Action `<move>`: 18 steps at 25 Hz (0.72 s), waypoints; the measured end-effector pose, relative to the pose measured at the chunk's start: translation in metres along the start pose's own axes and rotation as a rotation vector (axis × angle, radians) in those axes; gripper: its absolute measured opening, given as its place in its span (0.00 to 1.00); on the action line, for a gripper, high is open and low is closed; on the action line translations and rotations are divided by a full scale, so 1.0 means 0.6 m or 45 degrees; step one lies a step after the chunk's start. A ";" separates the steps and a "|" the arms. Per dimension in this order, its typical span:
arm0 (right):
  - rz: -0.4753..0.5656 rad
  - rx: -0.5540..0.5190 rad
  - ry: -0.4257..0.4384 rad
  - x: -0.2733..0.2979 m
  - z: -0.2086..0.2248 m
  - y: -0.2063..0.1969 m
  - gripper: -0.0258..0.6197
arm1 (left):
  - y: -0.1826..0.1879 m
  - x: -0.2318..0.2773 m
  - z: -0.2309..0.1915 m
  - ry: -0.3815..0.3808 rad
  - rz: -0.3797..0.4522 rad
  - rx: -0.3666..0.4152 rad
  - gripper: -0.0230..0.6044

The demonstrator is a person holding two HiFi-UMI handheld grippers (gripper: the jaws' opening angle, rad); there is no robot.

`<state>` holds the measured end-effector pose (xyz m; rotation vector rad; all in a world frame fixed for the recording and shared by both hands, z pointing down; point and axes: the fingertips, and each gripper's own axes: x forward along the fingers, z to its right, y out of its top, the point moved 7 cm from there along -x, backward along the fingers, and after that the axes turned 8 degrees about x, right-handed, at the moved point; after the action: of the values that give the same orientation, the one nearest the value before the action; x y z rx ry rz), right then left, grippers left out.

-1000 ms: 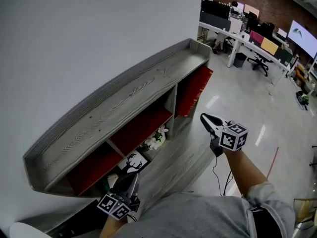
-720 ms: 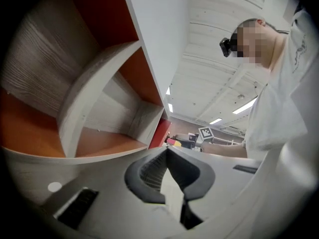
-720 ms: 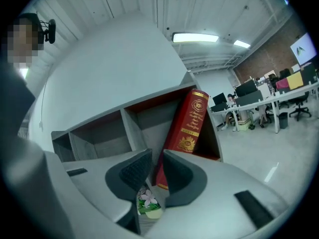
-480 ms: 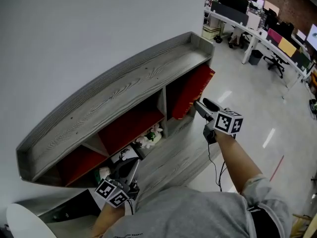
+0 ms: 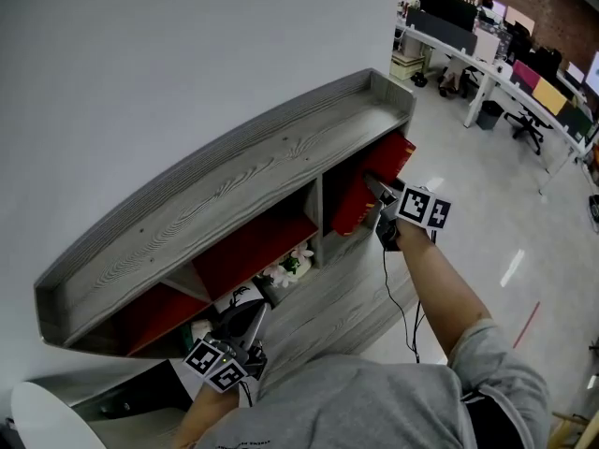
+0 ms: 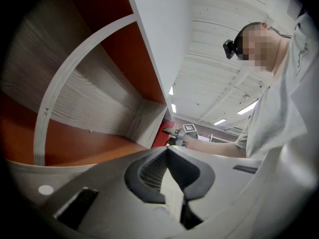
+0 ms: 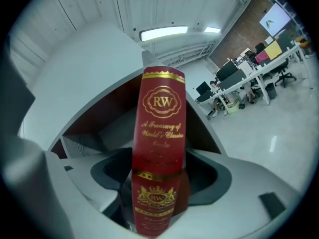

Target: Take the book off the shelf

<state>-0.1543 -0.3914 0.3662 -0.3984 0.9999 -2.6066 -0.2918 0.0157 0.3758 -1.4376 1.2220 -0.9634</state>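
One book [image 7: 162, 118], bottom hidden, seemingly untouched between just-opened right gripper [image 7: 159, 168] fingers [image 7: 209, 176]; left gripper [image 6: 167, 152] fingers closed.

wall: a plain white wall [image 5: 187, 54] stood ahead of the right fingers [image 5: 377, 191] | floor: a shiny pale floor [image 5: 505, 213] lay to their right | furniture: long white desks [image 5: 482, 71], dark screens [image 5: 459, 9] and black chairs [image 5: 529, 129] stood far past them | back: a brick wall [image 5: 524, 3] | light: long ceiling lamps [image 7: 164, 33] glowed above the fingers
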 end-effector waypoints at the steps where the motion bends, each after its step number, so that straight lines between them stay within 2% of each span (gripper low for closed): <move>1: 0.003 0.001 0.003 0.005 -0.002 -0.002 0.55 | 0.000 -0.003 -0.003 0.005 0.001 -0.002 0.05; 4: 0.019 0.008 0.023 0.014 -0.007 -0.005 0.42 | -0.003 -0.013 -0.009 0.023 0.002 -0.011 0.05; 12: 0.027 -0.040 0.051 -0.004 -0.018 -0.007 0.38 | -0.006 -0.018 -0.002 0.053 0.003 -0.027 0.05; 18: 0.016 -0.044 0.078 -0.056 -0.020 -0.001 0.38 | -0.001 -0.019 0.042 0.135 0.010 -0.002 0.05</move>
<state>-0.1284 -0.3709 0.3533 -0.3211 1.0656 -2.6080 -0.2693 0.0314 0.3716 -1.3970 1.3050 -1.0447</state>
